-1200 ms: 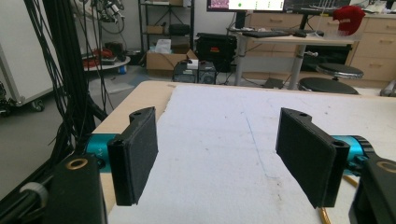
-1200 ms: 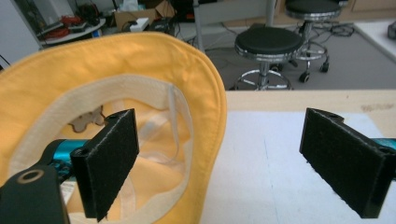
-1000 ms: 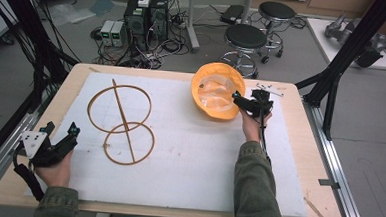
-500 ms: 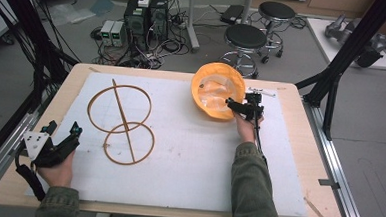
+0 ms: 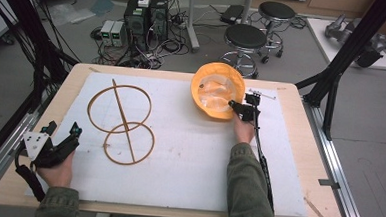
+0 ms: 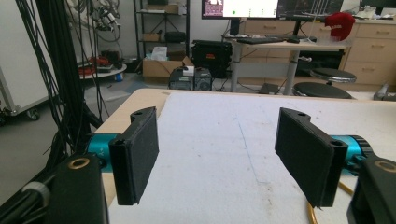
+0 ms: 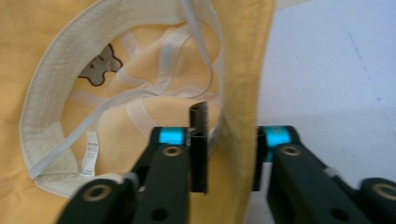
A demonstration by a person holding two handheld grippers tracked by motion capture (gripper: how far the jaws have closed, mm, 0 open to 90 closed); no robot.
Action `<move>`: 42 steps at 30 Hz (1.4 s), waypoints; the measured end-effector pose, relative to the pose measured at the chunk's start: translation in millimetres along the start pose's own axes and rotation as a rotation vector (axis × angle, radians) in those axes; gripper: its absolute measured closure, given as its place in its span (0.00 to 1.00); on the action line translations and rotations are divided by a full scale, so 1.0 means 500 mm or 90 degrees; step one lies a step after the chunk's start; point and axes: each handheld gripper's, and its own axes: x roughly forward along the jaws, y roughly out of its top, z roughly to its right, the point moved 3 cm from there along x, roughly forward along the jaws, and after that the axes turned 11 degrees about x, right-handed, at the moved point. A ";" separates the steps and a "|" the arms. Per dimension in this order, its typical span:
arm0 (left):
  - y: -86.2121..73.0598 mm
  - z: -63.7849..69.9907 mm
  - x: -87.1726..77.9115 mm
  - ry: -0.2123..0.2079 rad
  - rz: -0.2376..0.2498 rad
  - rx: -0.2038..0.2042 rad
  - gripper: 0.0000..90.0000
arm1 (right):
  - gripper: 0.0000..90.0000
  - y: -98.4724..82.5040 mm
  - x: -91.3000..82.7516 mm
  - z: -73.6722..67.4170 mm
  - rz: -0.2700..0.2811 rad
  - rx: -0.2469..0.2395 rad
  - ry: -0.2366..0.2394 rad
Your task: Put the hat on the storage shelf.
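Right gripper [image 5: 237,108] has just closed its jaws on the near brim of the upturned yellow hat [image 5: 217,91] at far-right of table, ready to lift; left gripper [image 5: 62,131] idle, jaws apart.

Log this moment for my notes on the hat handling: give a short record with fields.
item: yellow sun hat, upside down, lining up
right tongs: jaws have just been closing, brim between them
left tongs: open, nothing between the jaws
also on table: wooden rack of two rings
surface: white mat
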 end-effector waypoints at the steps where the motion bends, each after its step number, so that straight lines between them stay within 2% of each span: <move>1: 0.000 0.000 0.000 0.000 0.000 0.000 0.34 | 0.93 0.000 -0.001 0.001 -0.001 0.000 -0.002; 4: 0.000 -0.001 0.000 0.001 0.001 -0.001 0.34 | 0.96 0.001 -0.002 -0.002 0.004 -0.016 0.001; 11: 0.000 -0.001 -0.001 0.000 0.002 0.001 0.34 | 0.96 -0.002 -0.004 -0.004 0.006 -0.029 -0.009; 13: 0.000 0.000 -0.001 -0.002 0.001 0.001 0.34 | 0.96 -0.002 -0.005 -0.007 0.007 -0.031 -0.006; 14: -0.001 0.002 -0.001 -0.004 0.001 0.005 0.34 | 0.96 0.000 -0.008 -0.010 0.011 -0.047 -0.002; 18: 0.000 0.003 -0.002 -0.004 0.003 0.005 0.34 | 0.96 0.004 -0.017 -0.017 0.024 -0.057 0.003; 19: 0.000 0.003 -0.002 -0.004 0.003 0.006 0.34 | 0.96 0.007 -0.025 -0.025 0.041 -0.083 0.003; 21: 0.000 0.003 -0.002 -0.004 0.003 0.006 0.34 | 0.96 0.009 -0.028 -0.029 0.049 -0.095 0.005; 22: 0.000 0.003 -0.002 -0.004 0.003 0.005 0.34 | 0.96 0.009 -0.031 -0.034 0.054 -0.112 0.008; 23: 0.001 0.003 -0.002 -0.004 0.004 0.005 0.34 | 0.96 0.011 -0.039 -0.045 0.071 -0.147 0.013; 24: 0.001 0.003 -0.003 -0.004 0.004 0.005 0.34 | 0.96 0.011 -0.039 -0.045 0.071 -0.147 0.013; 25: 0.001 0.003 -0.003 -0.004 0.004 0.005 0.34 | 0.96 0.011 -0.048 -0.059 0.100 -0.187 0.010; 26: 0.001 0.003 -0.003 -0.004 0.004 0.005 0.34 | 0.96 0.011 -0.048 -0.059 0.100 -0.187 0.010; 28: 0.000 0.003 -0.003 -0.003 0.004 0.005 0.34 | 0.96 0.012 -0.054 -0.070 0.121 -0.205 0.012; 29: 0.000 0.002 -0.003 -0.003 0.004 0.006 0.34 | 0.96 0.014 -0.063 -0.082 0.151 -0.213 0.017; 30: 0.000 0.002 -0.003 -0.003 0.004 0.006 0.34 | 0.96 0.014 -0.063 -0.082 0.151 -0.213 0.017; 32: 0.000 0.002 -0.003 -0.002 0.004 0.006 0.34 | 0.96 0.016 -0.072 -0.090 0.178 -0.219 0.022; 33: 0.000 0.002 -0.003 -0.002 0.005 0.006 0.34 | 0.96 0.019 -0.080 -0.096 0.200 -0.227 0.032; 35: 0.000 0.002 -0.003 -0.001 0.006 0.006 0.34 | 0.96 0.021 -0.086 -0.100 0.214 -0.232 0.042; 36: 0.000 0.001 -0.003 -0.002 0.006 0.006 0.34 | 0.96 0.025 -0.098 -0.107 0.239 -0.242 0.056; 38: -0.001 0.001 -0.003 -0.002 0.004 0.007 0.34 | 0.96 0.030 -0.111 -0.113 0.267 -0.255 0.063; 41: -0.003 0.001 -0.002 -0.003 0.001 0.003 0.34 | 0.96 0.038 -0.135 -0.122 0.313 -0.257 0.077; 42: -0.003 0.001 -0.002 -0.003 0.001 0.003 0.34 | 0.96 0.038 -0.135 -0.122 0.313 -0.257 0.077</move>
